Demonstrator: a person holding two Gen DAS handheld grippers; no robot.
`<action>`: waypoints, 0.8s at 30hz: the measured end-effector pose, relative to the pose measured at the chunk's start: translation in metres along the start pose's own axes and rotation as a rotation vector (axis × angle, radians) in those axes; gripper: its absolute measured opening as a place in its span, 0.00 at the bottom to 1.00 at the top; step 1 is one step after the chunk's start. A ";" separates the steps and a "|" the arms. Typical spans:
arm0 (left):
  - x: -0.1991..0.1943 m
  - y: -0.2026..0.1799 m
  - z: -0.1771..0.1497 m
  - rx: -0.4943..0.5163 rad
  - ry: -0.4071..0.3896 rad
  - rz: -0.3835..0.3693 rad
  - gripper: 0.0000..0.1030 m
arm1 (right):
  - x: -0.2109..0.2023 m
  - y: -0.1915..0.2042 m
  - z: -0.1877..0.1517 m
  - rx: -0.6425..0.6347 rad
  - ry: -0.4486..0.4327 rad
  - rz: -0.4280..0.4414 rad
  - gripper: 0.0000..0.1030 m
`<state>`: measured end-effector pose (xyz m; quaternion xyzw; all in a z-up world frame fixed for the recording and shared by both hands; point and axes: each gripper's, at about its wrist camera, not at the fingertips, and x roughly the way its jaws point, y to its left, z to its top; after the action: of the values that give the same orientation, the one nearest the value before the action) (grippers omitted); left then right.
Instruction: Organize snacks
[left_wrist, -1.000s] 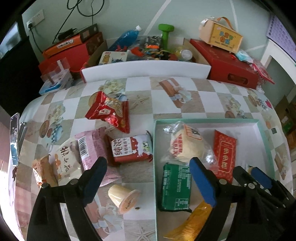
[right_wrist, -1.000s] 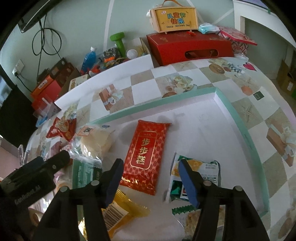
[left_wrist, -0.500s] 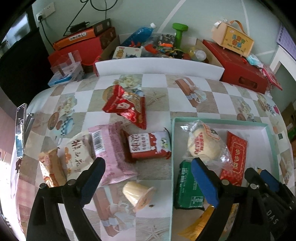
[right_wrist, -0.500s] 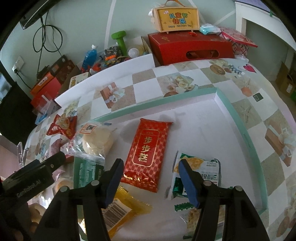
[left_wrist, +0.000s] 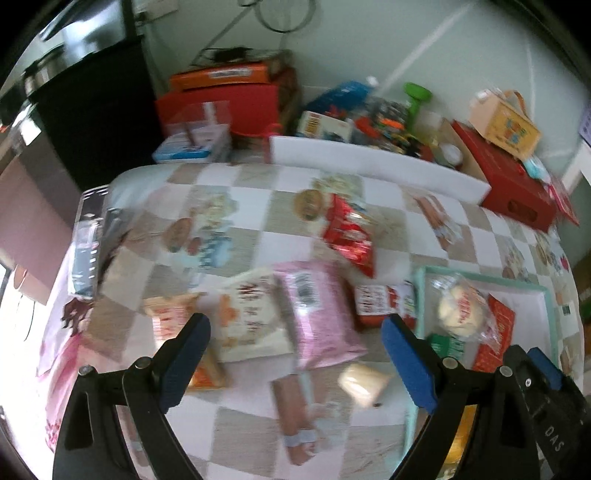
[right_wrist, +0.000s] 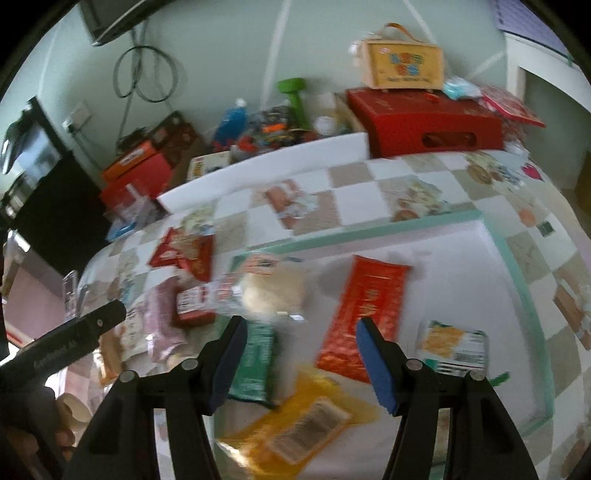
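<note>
- Left gripper (left_wrist: 295, 354) hangs over the loose snacks on the checked tablecloth (left_wrist: 399, 229), its jaws wide apart with nothing between the pads; right gripper (right_wrist: 299, 354) hovers over the tray (right_wrist: 517, 266), jaws partly apart and also empty.
- Pink packet (left_wrist: 317, 314) is the largest loose snack, lying just left of the tray. It looks puffed and light, with a smooth film that may slip; I would take it across the narrow width, near the middle, and not squeeze hard.
- White packet (left_wrist: 251, 317) lies touching the pink one on its left side. It seems a soft flat pillow bag; a grip on the sealed edge or across the body should hold.
- Red carton (left_wrist: 384, 302) lies between the pink packet and the tray wall. It is probably stiff and a little heavier, so the flat sides are good for the pads.
- Small pudding cup (left_wrist: 364, 382) lies on its side near the tray. It is round, so it may roll; I would pinch it across the body.
</note>
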<state>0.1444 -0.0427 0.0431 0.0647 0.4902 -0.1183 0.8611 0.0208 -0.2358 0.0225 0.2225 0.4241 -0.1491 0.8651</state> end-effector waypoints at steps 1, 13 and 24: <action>-0.002 0.008 0.001 -0.016 -0.003 0.008 0.91 | 0.000 0.007 -0.001 -0.015 -0.001 0.015 0.64; -0.003 0.096 -0.010 -0.201 0.022 0.069 0.91 | 0.019 0.096 -0.029 -0.219 0.065 0.166 0.64; 0.021 0.112 -0.024 -0.240 0.094 0.065 0.91 | 0.049 0.116 -0.047 -0.244 0.118 0.187 0.84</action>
<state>0.1649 0.0676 0.0120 -0.0174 0.5381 -0.0277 0.8422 0.0705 -0.1160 -0.0119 0.1627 0.4664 -0.0022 0.8695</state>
